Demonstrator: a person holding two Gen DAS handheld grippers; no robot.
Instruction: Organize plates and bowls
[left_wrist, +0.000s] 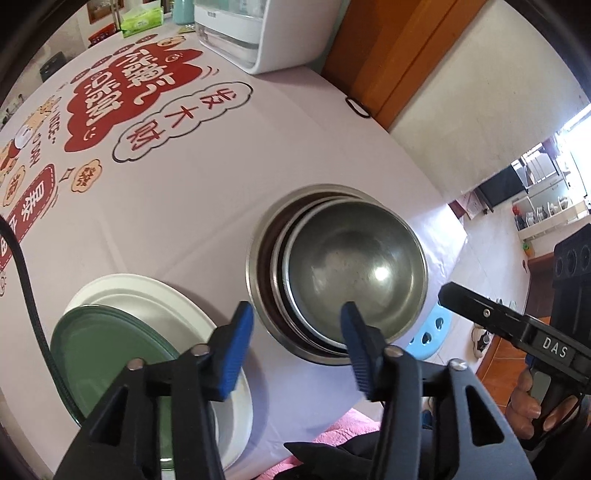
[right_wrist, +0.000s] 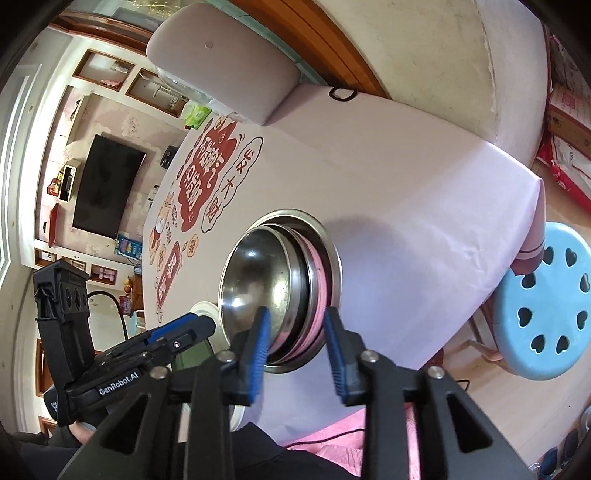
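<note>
Several steel bowls (left_wrist: 351, 266) sit nested in one stack on the pale printed tablecloth (left_wrist: 177, 206). A pink layer shows between the bowls (right_wrist: 273, 273) in the right wrist view. My left gripper (left_wrist: 295, 332) hovers open over the near-left rim of the stack, its blue pads clear of the metal. From the other side, my right gripper (right_wrist: 297, 339) straddles the stack's near rim, open, with gaps at both pads. To the left, a green plate (left_wrist: 110, 350) lies on a white plate (left_wrist: 147, 295).
A white appliance (left_wrist: 236, 33) and a green tissue box (left_wrist: 142, 22) stand at the table's far end. A black loop (left_wrist: 356, 105) lies by the wall edge. A light-blue stool (right_wrist: 546, 302) stands beyond the table's right edge. A hand (left_wrist: 528, 406) grips the right tool.
</note>
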